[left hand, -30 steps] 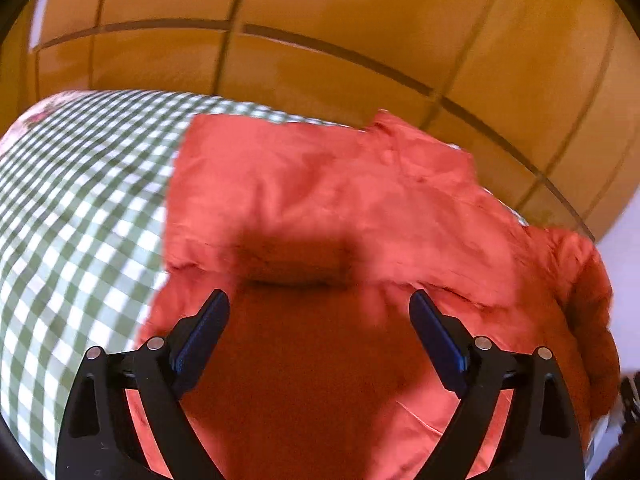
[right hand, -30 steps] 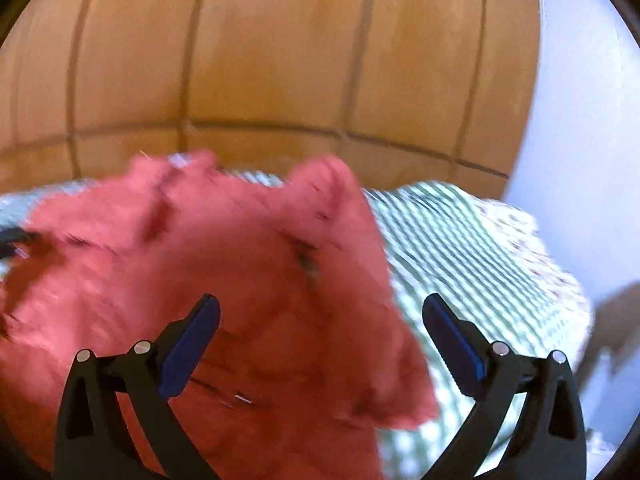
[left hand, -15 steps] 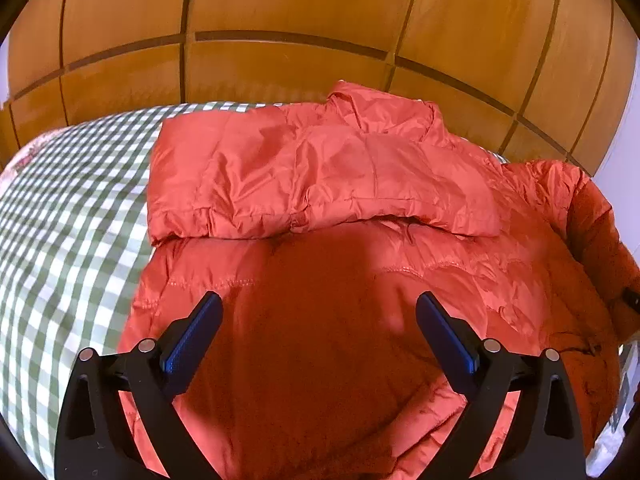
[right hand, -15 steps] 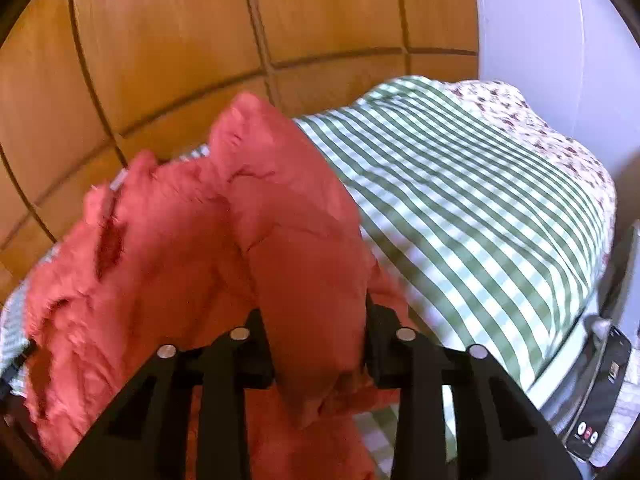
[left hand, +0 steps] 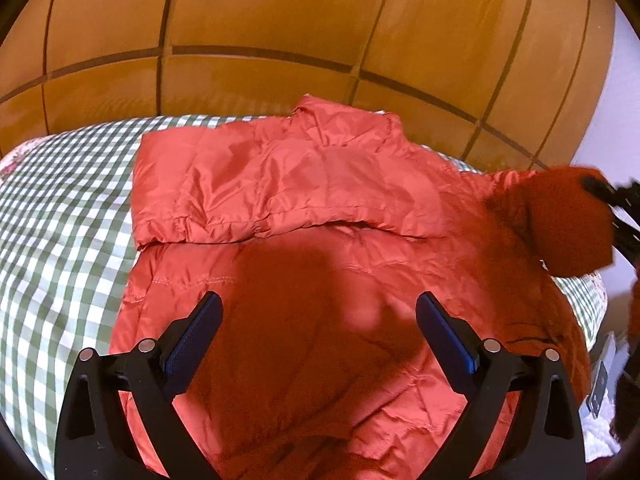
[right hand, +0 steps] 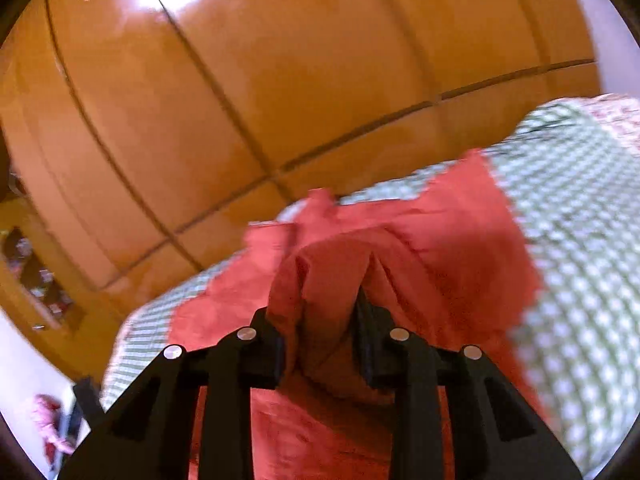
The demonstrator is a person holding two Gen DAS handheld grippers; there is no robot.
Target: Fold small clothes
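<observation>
While my right gripper [right hand: 320, 344] is clenched on a bunched sleeve [right hand: 320, 280] of the red puffer jacket [left hand: 320, 208], my left gripper [left hand: 318, 320] hangs released, its blue-padded fingers [left hand: 192, 338] spread wide above the jacket's lower body without touching it. The jacket lies flat on the green checked bed cover [left hand: 64, 208], ahead of and beneath the left fingers, with one sleeve already laid across the chest just beyond them; the wooden panelled wall [left hand: 280, 24] rises behind. In the left view the lifted sleeve shows as a fuzzy red lump off to the right of my fingers, held clear of the bed. I judge this garment light, soft and puffy, with a slick shell that will slide on itself and spring back from a fold. I would take it by a stitched edge such as a cuff or hem, where the fabric is thinner and the fingers can bite, rather than on a padded panel. The right view is blurred, so finer detail at the pinch escapes me.
</observation>
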